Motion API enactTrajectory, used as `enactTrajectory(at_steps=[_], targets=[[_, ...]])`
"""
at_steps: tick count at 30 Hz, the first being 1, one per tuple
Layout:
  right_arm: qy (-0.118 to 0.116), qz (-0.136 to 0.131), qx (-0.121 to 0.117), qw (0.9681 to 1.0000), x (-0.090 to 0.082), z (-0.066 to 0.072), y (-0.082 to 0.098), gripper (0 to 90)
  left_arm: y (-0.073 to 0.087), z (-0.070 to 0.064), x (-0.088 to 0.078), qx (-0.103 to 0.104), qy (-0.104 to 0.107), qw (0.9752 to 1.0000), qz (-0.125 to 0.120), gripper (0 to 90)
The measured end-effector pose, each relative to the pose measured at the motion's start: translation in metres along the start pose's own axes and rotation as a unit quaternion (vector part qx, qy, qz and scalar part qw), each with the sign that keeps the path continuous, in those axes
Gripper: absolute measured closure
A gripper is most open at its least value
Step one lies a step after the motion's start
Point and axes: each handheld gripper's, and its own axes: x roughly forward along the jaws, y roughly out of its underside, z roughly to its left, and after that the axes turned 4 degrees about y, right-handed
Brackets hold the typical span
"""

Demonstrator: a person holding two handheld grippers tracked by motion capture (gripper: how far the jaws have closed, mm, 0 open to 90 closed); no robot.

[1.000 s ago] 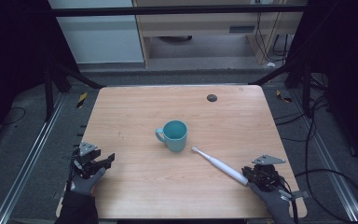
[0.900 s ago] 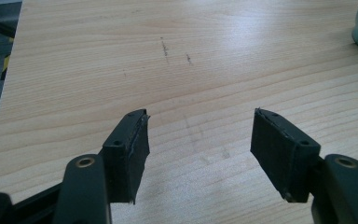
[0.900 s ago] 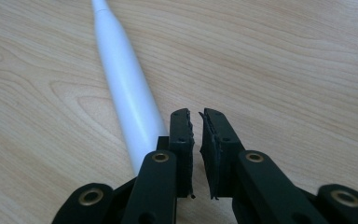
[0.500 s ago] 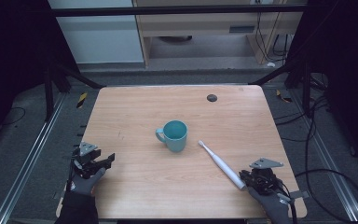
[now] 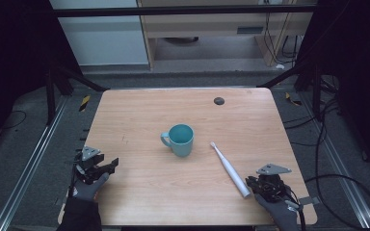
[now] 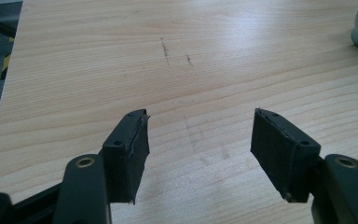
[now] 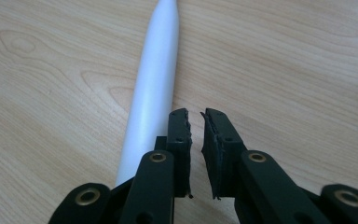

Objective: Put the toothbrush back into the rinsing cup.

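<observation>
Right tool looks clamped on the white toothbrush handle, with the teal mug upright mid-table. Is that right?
Not quite. The right gripper view shows the right tool nearly shut on nothing; the white toothbrush lies beside its jaws, not between them. The teal mug does stand upright mid-table.

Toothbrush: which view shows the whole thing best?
The high view: the white toothbrush lies full length on the table, head toward the teal mug. The right gripper view gives a close look at its handle beside the nearly shut jaws.
</observation>
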Motion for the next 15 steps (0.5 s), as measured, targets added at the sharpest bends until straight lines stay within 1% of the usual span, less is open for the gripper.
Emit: enactTrajectory(at_steps=[4,6,10,14,15], targets=[[0.009,-0.012,0.003,0.9999,-0.004,-0.002,-0.007,76.2,0.0,0.0,0.001,0.001,0.001,1.0,0.003,36.0],[0.009,-0.018,0.004,0.9998,-0.006,-0.002,-0.012,74.4,0.0,0.0,0.001,-0.001,0.001,1.0,0.001,36.0],[0.017,-0.02,0.003,0.9996,-0.007,-0.002,-0.024,68.0,-0.001,-0.001,0.002,0.003,0.001,1.0,0.004,36.0],[0.01,-0.016,0.007,0.9998,-0.008,0.0,-0.039,59.9,-0.001,-0.001,0.003,0.002,0.004,1.0,0.004,35.9],[0.012,-0.017,0.003,0.9998,-0.009,0.001,-0.042,58.5,-0.001,-0.001,0.003,0.002,0.004,1.0,0.004,35.9]])
